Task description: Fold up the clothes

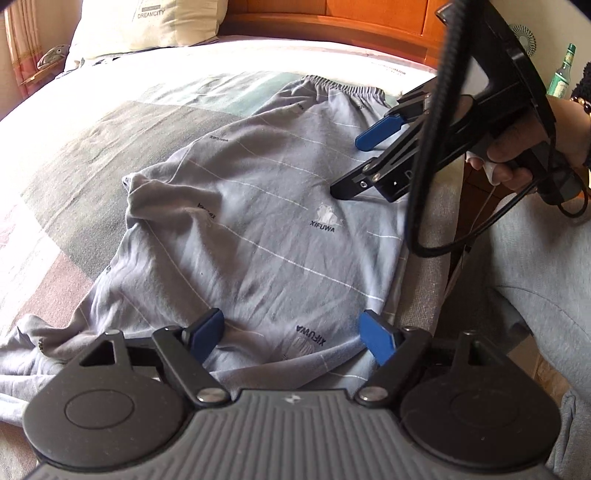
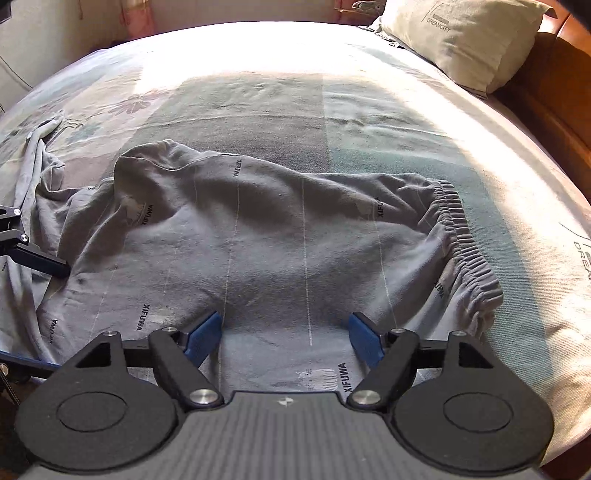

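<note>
On the bed [image 2: 369, 55], near its front edge, a pair of grey trousers [image 2: 258, 229] lies spread out, with printed lettering and thin pale lines. At the far left the legs trail off in a rumpled bunch [image 2: 37, 155]; the middle lies fairly flat with soft creases; at the right the gathered elastic waistband [image 2: 465, 236] curves along the edge. A pillow [image 2: 461, 33] sits at the far right corner by the wooden headboard [image 1: 332, 14].

Left gripper [image 1: 291, 332] hangs low over the near left part of the cloth, its blue pads spread wide, nothing between them. Right gripper [image 2: 284, 334] hovers over the near middle, just short of the waistband, likewise gaping and holding nothing; a hand [image 1: 524, 147] grips its handle.

Judging by the wrinkles, the fabric is light, thin and limp, so it will sag and drag when lifted, and a pinch may catch only the top layer. Firmest holds look to be the thick waistband and the leg hems. Whether the trousers are already doubled leg on leg, I cannot tell
</note>
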Action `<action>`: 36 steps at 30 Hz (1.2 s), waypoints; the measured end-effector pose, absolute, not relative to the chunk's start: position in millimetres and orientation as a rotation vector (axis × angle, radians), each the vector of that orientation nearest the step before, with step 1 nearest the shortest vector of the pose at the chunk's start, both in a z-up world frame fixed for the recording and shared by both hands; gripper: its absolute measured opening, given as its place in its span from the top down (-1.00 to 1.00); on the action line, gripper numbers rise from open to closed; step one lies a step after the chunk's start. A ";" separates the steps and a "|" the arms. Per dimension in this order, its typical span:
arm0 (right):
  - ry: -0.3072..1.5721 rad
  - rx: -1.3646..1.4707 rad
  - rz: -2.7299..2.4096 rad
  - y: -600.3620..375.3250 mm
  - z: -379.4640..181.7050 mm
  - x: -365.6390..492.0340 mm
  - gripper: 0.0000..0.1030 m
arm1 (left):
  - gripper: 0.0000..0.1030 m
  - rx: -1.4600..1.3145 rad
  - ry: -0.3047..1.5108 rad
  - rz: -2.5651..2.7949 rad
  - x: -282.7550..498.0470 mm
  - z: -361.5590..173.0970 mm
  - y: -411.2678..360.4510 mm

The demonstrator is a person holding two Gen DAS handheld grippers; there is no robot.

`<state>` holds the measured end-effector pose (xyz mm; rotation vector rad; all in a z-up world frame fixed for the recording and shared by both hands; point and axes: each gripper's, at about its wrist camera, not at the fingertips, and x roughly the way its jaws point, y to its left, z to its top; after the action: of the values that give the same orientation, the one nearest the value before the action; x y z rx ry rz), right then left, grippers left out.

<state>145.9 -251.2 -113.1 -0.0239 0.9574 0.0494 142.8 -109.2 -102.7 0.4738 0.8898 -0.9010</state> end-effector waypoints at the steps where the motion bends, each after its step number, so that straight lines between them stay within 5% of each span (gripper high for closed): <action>1: 0.958 -0.023 0.043 -249.9 -113.4 146.3 -0.62 | -0.56 0.470 0.884 -0.887 140.8 -103.0 -109.9; 7: 0.913 0.009 0.004 -239.2 -120.1 142.4 -1.00 | -0.57 0.427 0.821 -0.810 127.5 -107.5 -111.6; 24: 0.532 0.408 0.051 -313.9 -70.3 10.0 -1.00 | -0.57 0.123 0.873 -0.539 100.9 -72.7 -85.7; 36: 0.586 0.564 0.091 -332.6 -93.8 79.3 -1.00 | -0.57 0.053 0.869 -0.527 112.9 -72.6 -99.7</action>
<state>79.3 -332.6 -93.8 0.5637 0.5856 0.0909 112.9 -99.7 -72.6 0.0533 0.8686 -0.5269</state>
